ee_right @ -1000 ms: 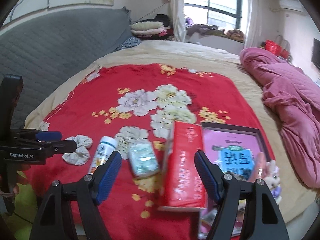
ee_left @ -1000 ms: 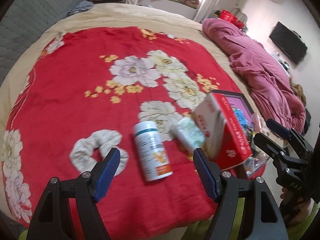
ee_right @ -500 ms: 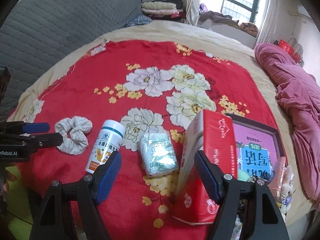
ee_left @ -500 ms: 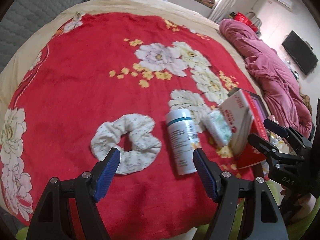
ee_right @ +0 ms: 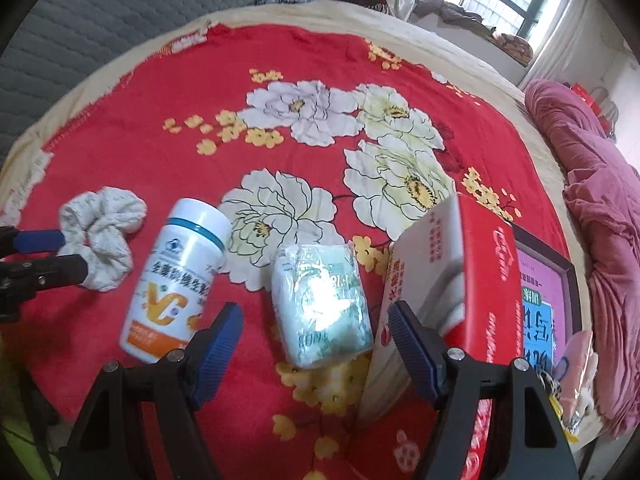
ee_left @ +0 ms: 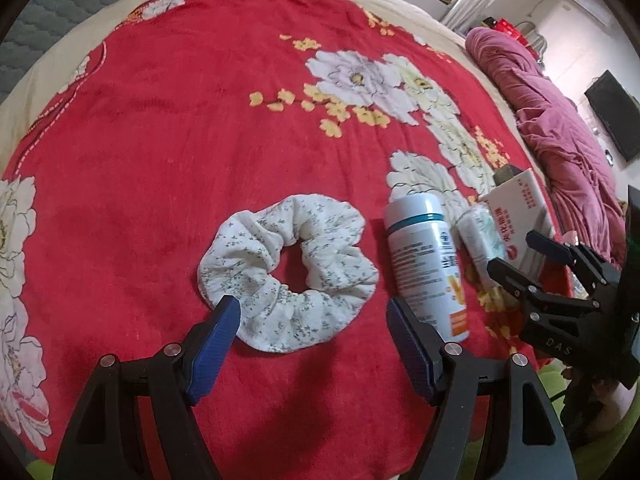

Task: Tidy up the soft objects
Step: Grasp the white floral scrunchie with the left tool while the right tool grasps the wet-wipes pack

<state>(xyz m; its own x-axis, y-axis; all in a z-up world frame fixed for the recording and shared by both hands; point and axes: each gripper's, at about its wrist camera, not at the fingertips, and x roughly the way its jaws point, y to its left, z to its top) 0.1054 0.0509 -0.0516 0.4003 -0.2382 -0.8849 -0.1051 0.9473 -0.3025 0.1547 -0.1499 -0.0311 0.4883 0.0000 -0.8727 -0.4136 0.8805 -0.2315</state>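
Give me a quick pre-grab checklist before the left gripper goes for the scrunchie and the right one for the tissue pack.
1. Left gripper jaws open and empty: ok.
2. Scrunchie lined up between its fingers: ok, though its near edge overlaps the left fingertip.
3. Scrunchie free of the bottle: ok, a strip of red blanket shows between them.
4. Right gripper jaws open and empty: ok.
5. Tissue pack centred between its fingers: ok.
6. Tissue pack clear of the red box: cannot tell, they look very close or touching on that side.
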